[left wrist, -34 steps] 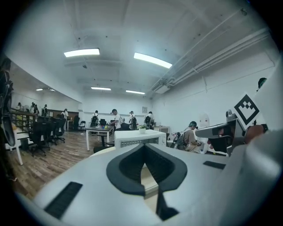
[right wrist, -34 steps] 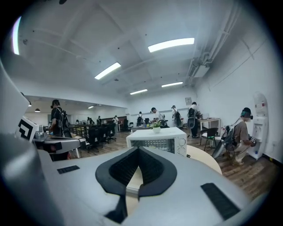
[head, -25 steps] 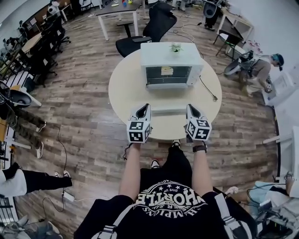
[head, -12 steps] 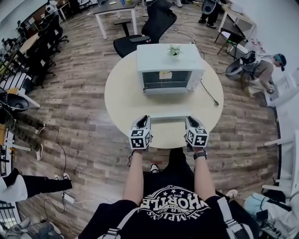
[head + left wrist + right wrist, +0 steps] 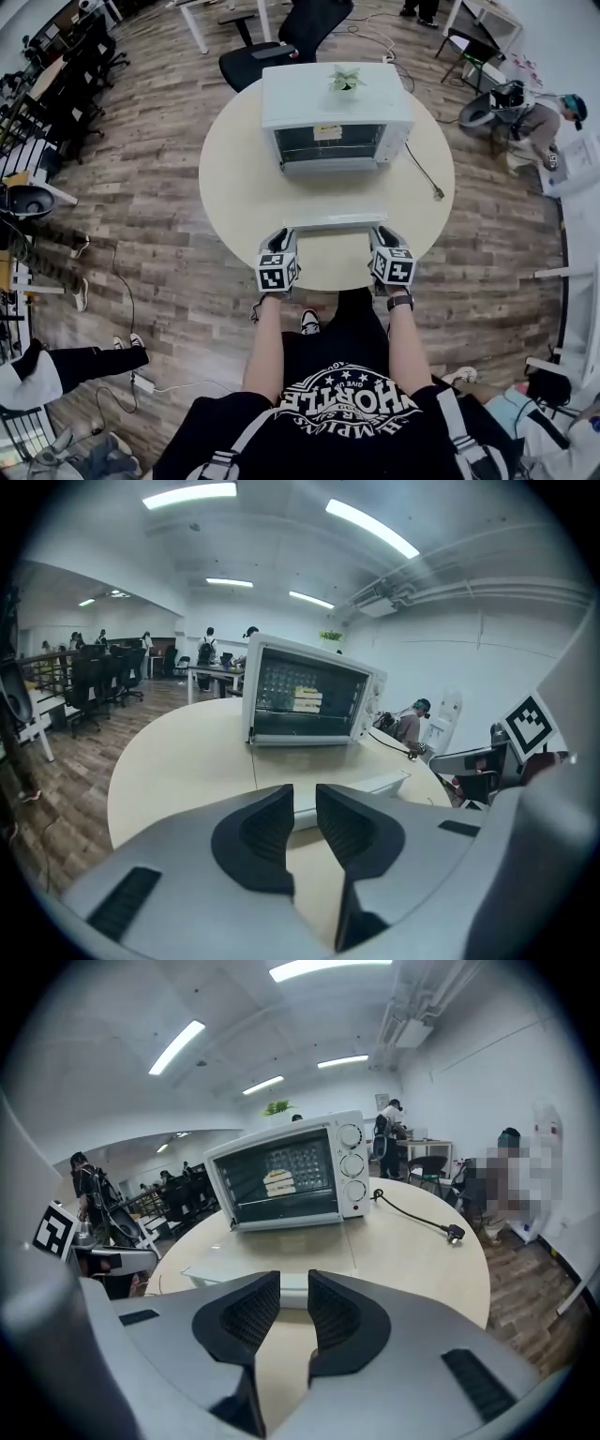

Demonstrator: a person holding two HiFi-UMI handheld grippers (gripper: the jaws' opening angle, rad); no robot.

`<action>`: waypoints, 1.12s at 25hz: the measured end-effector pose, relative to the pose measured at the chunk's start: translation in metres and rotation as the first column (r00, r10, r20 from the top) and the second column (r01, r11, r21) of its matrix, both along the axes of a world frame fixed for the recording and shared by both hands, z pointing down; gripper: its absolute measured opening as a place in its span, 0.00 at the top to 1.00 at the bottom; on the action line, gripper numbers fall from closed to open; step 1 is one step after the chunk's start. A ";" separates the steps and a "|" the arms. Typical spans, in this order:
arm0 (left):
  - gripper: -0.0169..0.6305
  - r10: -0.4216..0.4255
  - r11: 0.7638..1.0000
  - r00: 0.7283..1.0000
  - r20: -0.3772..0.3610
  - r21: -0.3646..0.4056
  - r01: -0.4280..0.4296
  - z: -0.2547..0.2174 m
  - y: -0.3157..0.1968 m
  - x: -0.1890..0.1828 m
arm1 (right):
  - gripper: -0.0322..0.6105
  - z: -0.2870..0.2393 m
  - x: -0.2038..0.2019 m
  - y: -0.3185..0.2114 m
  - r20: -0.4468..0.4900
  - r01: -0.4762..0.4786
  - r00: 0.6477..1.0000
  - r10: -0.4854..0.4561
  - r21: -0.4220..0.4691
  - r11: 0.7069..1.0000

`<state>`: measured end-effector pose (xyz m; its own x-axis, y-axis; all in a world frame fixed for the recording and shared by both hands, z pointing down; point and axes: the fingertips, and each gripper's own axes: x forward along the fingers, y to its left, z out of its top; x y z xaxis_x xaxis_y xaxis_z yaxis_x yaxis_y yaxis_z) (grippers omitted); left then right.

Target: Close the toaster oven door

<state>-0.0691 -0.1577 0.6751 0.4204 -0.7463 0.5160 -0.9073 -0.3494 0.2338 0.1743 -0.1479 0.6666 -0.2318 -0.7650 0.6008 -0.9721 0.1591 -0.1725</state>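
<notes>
table [image 5: 234, 197]: round; toaster oven [image 5: 333, 94] on far side.
door [image 5: 336, 199]: lies flat twd person, white handle [image 5: 337, 221] at near edge.
left gripper [image 5: 285, 233], right gripper [image 5: 382, 232]: jaws just been opening, now spread, nothing pinched; handle just ahead.
tip: prob. catch both handle ends, lift evenly.

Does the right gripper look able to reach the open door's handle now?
Probably yes. The right gripper, whose jaws have just been opening with nothing between them, sits just before the door handle, and nothing stands in the way.
</notes>
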 end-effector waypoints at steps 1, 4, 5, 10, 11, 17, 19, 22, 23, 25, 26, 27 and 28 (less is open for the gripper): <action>0.84 0.001 1.000 1.000 0.002 -0.011 -0.001 0.005 0.000 0.001 | 0.77 0.004 0.002 -0.001 0.000 -0.003 1.000 0.003 -0.009 1.000; 0.83 -0.004 0.999 1.000 0.002 -0.034 0.005 0.015 -0.004 0.001 | 0.77 0.014 0.007 -0.010 0.007 -0.015 1.000 0.016 -0.033 0.999; 0.83 -0.008 0.999 1.000 0.001 -0.043 0.008 0.019 -0.005 0.001 | 0.76 0.019 0.008 -0.011 0.009 -0.020 1.000 0.020 -0.043 0.999; 0.79 -0.015 0.996 1.000 -0.013 -0.091 0.013 0.040 -0.004 0.006 | 0.74 0.041 0.013 -0.011 0.008 -0.034 0.999 0.034 -0.083 0.996; 0.79 -0.017 0.995 1.000 -0.014 -0.099 0.016 0.044 -0.004 0.007 | 0.74 0.044 0.012 -0.012 0.009 -0.033 0.999 0.034 -0.089 0.995; 0.77 -0.038 0.990 0.999 -0.020 -0.135 0.035 0.062 -0.006 0.010 | 0.74 0.062 0.013 -0.015 -0.011 -0.027 1.000 0.026 -0.123 0.992; 0.77 -0.052 0.989 0.999 -0.018 -0.137 0.049 0.067 -0.008 0.012 | 0.74 0.068 0.017 -0.017 -0.014 -0.031 0.999 0.030 -0.131 0.991; 0.77 -0.076 0.986 0.997 -0.014 -0.149 0.073 0.075 -0.014 0.012 | 0.74 0.076 0.024 -0.022 -0.019 -0.040 0.999 0.038 -0.140 0.989; 0.77 -0.078 0.985 0.997 -0.006 -0.156 0.076 0.077 -0.015 0.011 | 0.74 0.080 0.024 -0.021 -0.018 -0.041 0.999 0.039 -0.145 0.989; 0.77 -0.080 0.982 0.997 0.013 -0.169 0.081 0.081 -0.016 0.008 | 0.74 0.085 0.022 -0.020 -0.015 -0.043 0.999 0.041 -0.154 0.987; 0.77 -0.081 0.981 0.997 0.018 -0.174 0.082 0.083 -0.017 0.008 | 0.74 0.087 0.023 -0.020 -0.014 -0.043 0.999 0.042 -0.158 0.986; 0.77 -0.082 0.980 0.996 0.019 -0.179 0.084 0.084 -0.019 0.010 | 0.74 0.089 0.024 -0.021 -0.015 -0.044 0.999 0.042 -0.162 0.986; 0.77 -0.083 0.979 0.996 0.021 -0.183 0.085 0.086 -0.020 0.011 | 0.74 0.090 0.026 -0.022 -0.017 -0.044 0.999 0.042 -0.164 0.985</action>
<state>-0.0577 -0.1781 0.7608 0.3528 -0.6709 0.6523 -0.9349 -0.2242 0.2751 0.2005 -0.1704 0.7567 -0.1920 -0.6647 0.7220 -0.9798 0.0880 -0.1796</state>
